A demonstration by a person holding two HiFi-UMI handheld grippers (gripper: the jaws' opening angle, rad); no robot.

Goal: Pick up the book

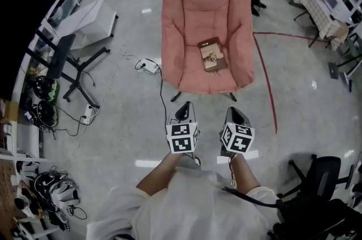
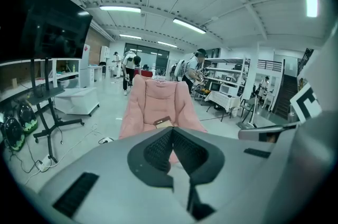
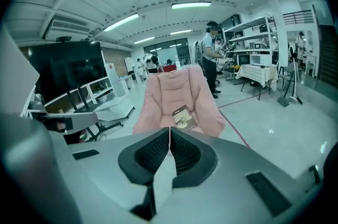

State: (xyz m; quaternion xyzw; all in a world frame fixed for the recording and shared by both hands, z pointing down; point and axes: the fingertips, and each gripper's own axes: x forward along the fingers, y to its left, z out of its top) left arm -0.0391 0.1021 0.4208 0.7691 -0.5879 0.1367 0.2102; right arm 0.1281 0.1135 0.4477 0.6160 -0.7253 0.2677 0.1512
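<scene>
Holding nothing in the left hand-held gripper (image 1: 184, 105) or the right hand-held gripper (image 1: 233, 111) — both pairs of jaws pressed together. Facing a thin brown paperback book (image 1: 212, 54), flat on the seat of a padded pink fabric armchair (image 1: 192, 9), well apart. Probably light and bendy — best pinched at its near edge.

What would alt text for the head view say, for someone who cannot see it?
A brown book lies on the seat of a pink chair. Nearer the camera, a person holds the left tool and right tool side by side, short of the chair, both shut and empty.
</scene>
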